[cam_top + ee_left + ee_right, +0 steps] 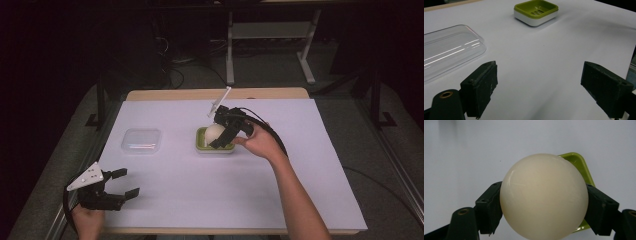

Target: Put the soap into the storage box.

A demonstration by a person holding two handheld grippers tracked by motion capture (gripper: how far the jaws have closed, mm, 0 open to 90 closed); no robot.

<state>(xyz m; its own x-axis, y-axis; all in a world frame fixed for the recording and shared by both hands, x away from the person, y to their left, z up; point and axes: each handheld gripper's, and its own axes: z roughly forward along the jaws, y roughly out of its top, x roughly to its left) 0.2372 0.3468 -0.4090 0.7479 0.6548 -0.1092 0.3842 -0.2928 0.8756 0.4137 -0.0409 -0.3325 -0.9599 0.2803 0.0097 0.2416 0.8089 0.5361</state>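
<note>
While the left gripper (119, 184) rests at the near left corner of the table (300, 200) with its jaws spread wide and nothing between them, the work in hand sits further right. Just far and right of that idle gripper lies a clear plastic lid (142, 141), flat on the white sheet; the left gripper view shows its edge (451, 50) running off the frame, so its full outline is cut off there. Right of the lid, near the middle of the table, stands the green soap dish (202, 142). The right gripper (222, 131) hangs directly over it, jaws pinching a cream-coloured ball (214, 132) from two opposite sides, as the right gripper view makes plain (544, 197).

The relation that counts is vertical: the ball lies straight above the dish, whose green corner (576, 161) peeks out behind it. Being round, the ball has no long axis to line up, so the coming move probably needs only a straight lowering and a release. The right hand is far the nearer.

Whether the ball already touches the dish cannot be told, since the ball itself hides most of the tray. In the left gripper view the dish (536, 11) looks empty, with slots in its floor.
</note>
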